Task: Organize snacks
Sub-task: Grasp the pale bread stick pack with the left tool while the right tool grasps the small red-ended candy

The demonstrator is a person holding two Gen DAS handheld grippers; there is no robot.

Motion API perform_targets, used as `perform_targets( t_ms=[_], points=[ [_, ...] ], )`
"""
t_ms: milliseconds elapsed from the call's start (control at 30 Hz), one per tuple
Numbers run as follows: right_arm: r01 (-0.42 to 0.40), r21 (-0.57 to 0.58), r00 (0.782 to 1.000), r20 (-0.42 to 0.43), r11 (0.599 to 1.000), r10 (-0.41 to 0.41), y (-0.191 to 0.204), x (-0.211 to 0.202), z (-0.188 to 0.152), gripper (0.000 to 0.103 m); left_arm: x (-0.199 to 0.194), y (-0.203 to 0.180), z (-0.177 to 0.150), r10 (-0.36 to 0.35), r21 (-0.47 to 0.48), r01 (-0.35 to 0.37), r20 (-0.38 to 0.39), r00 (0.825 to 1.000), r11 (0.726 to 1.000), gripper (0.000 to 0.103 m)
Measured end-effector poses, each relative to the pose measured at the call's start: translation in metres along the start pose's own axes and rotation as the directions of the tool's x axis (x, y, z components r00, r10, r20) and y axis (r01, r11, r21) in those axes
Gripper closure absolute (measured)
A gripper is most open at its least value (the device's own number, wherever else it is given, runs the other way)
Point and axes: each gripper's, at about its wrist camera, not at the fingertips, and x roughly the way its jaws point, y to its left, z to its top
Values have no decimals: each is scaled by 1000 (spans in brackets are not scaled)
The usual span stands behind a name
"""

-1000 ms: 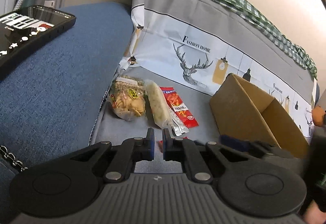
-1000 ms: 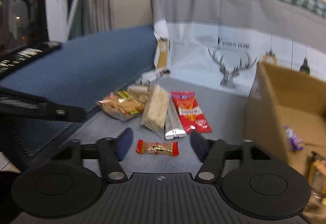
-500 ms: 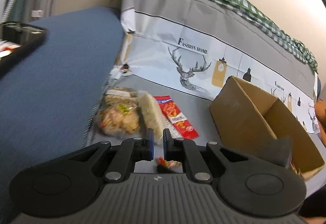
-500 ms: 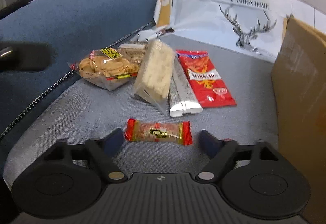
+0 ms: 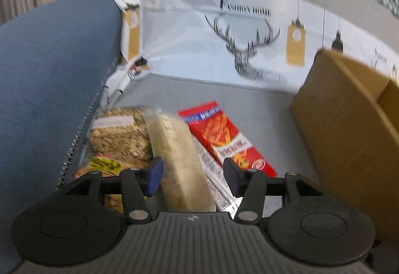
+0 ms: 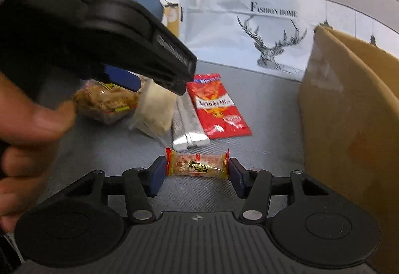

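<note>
Snack packs lie on the grey seat cover. My left gripper (image 5: 192, 175) is open, its fingers on either side of a pale rice-cracker pack (image 5: 178, 162). Beside it lie a clear bag of brown biscuits (image 5: 117, 139), a silver pack (image 5: 214, 181) and a red pack (image 5: 224, 139). My right gripper (image 6: 197, 175) is open, its fingers flanking a small red-ended candy bar (image 6: 197, 165) and close to its ends. The left gripper (image 6: 119, 49) shows in the right wrist view, above the cracker pack (image 6: 154, 109). The open cardboard box (image 6: 349, 109) stands at the right.
A blue sofa arm (image 5: 49, 74) rises at the left. A deer-print cover (image 5: 249, 32) hangs over the backrest behind the snacks. The person's hand (image 6: 27, 139) holds the left gripper at the left of the right wrist view.
My left gripper opened and moved forward over the cracker pack. My right gripper came down and forward until its fingers flank the candy bar.
</note>
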Motion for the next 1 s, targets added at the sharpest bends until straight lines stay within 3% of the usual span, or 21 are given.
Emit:
perform_targets(
  t_ms=[33,67,100,233,500,600,800,900,1000],
  points=[
    [2,9,1000,-9,1000,-1,-1,0,-1,47,4,0,-2,12,14,-12,-14,1000,1000,47],
    [0,16,1000,-17,1000,0,-2,0,-2,47,8,0,-4,22,19,-21,-32,999,1000,63],
    [-1,21,1000,-22,1000,1,-4,0,-3,48,10,2,-6,27,12,-27,-43,999,1000,64],
    [-15,8,999,-30,1000,15,-3,-7,-5,48,-3,16,-16,3,-33,-4,-40,999,999,64],
    [-96,-27,993,-71,995,94,7,-32,-9,48,-65,36,-48,-126,-132,117,-64,990,984,64],
    [-160,-59,978,-144,985,150,12,-41,-7,48,-84,44,-63,-155,-156,143,-69,985,977,64],
    [-206,-68,963,-191,976,190,17,-87,-6,48,-102,57,-80,-208,-219,189,-67,976,957,64],
    [-195,-102,969,-176,975,175,20,-104,-13,48,-103,56,-85,-204,-229,176,-102,974,957,64],
    [-184,-61,970,-173,981,171,16,-102,-25,48,-103,54,-88,-220,-220,188,-132,967,957,64]
  ],
)
